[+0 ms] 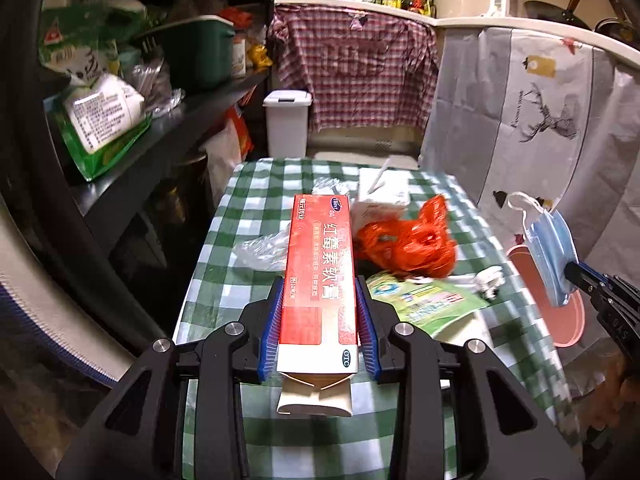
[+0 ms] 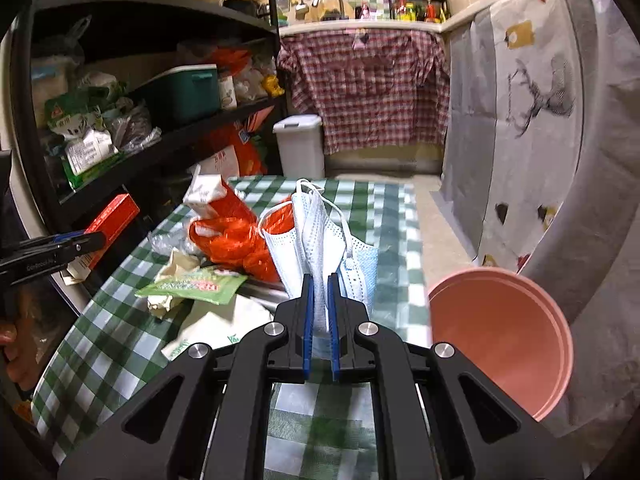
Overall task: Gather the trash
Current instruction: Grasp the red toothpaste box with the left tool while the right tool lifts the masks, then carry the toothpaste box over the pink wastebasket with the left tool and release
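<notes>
My left gripper [image 1: 320, 284] is shut on a long red medicine box [image 1: 322, 264], held above the green checked tablecloth [image 1: 248, 208]; its open flap end hangs toward the camera. From the right wrist view the same red box [image 2: 114, 216] shows at the far left in the left gripper [image 2: 90, 240]. My right gripper [image 2: 320, 280] is shut on a bundle of pale blue face masks [image 2: 316, 232], lifted off the table. The masks [image 1: 552, 248] also hang at the right edge of the left wrist view from the right gripper [image 1: 570, 270].
An orange plastic bag [image 1: 408, 244], a green wrapper [image 1: 424, 304], clear plastic [image 1: 260, 248] and a white carton [image 1: 384, 196] lie on the table. A pink bucket [image 2: 500, 340] stands at the table's right. A white lidded bin [image 1: 286, 120] sits beyond, black shelves [image 1: 160, 120] at left.
</notes>
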Motion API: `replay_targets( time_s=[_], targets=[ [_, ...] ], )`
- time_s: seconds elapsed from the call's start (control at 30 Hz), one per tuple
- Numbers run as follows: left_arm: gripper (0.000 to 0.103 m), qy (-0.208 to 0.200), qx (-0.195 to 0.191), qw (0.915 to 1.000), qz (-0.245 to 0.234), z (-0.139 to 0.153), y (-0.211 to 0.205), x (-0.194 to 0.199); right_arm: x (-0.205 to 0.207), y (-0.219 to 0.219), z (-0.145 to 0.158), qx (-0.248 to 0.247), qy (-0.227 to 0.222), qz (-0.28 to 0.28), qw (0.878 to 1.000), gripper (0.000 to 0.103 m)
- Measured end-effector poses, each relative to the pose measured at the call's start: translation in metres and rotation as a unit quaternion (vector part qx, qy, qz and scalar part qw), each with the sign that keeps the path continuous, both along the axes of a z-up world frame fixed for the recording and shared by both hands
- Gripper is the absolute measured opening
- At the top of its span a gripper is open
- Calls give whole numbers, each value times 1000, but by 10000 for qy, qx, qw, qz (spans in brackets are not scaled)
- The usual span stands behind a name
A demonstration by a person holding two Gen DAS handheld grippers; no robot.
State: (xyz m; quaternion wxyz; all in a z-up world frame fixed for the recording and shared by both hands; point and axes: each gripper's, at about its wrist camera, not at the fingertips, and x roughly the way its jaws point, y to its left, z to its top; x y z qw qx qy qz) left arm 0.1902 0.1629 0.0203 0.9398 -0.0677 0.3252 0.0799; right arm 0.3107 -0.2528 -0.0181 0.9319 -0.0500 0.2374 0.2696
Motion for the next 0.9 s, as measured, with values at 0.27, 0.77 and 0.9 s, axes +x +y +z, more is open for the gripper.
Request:
replay_targets(
  time_s=[0.27,0.77,0.9],
  targets=[
    [34,-239,-13,9996,-141,22,-26,-11,-19,-27,47,156,-443,-114,9988,7],
    [34,-349,-13,9982,-478,39,-74,-13,-1,-111,76,-66,-760,-656,9949,8],
    [34,-361,-26,9976,-584,43,-88,-9,11,-129,66,20,-705,-889,9935,8]
  ],
)
